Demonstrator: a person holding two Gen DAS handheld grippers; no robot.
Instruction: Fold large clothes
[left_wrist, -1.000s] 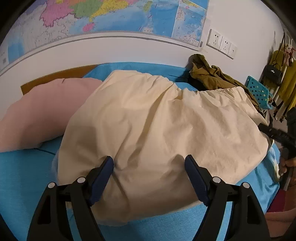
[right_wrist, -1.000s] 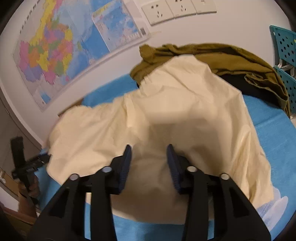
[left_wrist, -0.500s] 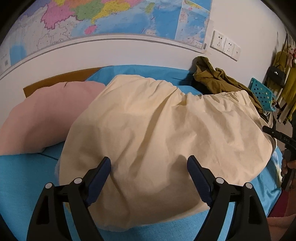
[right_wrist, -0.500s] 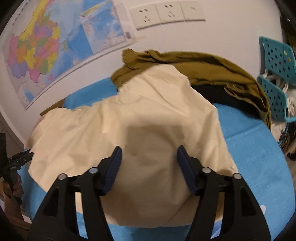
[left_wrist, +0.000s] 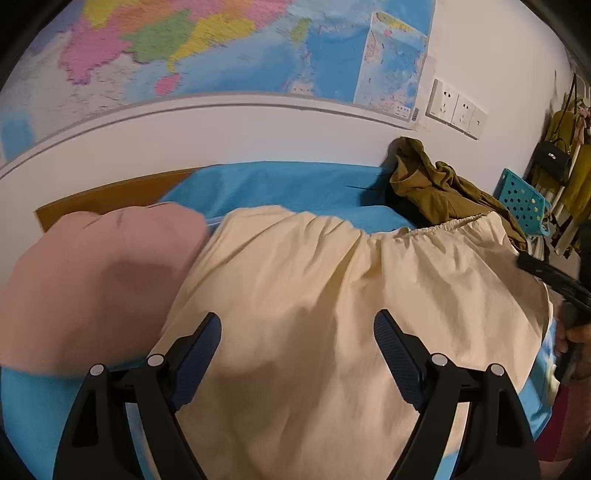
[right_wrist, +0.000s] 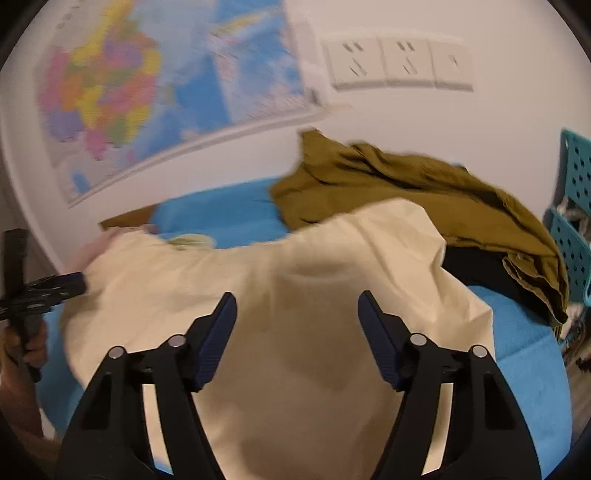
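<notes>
On the blue bed (left_wrist: 288, 184), the cream garment (left_wrist: 332, 295) lies spread beside an olive garment (right_wrist: 406, 184). Above it, left gripper (left_wrist: 297, 343) and right gripper (right_wrist: 297, 321) jaws gape, seemingly gripping nothing.

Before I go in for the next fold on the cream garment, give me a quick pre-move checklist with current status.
1. Left gripper jaws apart, nothing clamped: ok.
2. Right gripper jaws apart, nothing clamped: ok.
3. Cream garment lying on the blue bed sheet, not dragged off: ok.
4. Garment flat enough to fold: not ok, wrinkled and bunched at the elastic edge.
5. Olive garment clear of the cream one: not ok, the cream edge overlaps it.
6. Pink pillow clear of the cream garment: cannot tell, they meet at the edge.
</notes>
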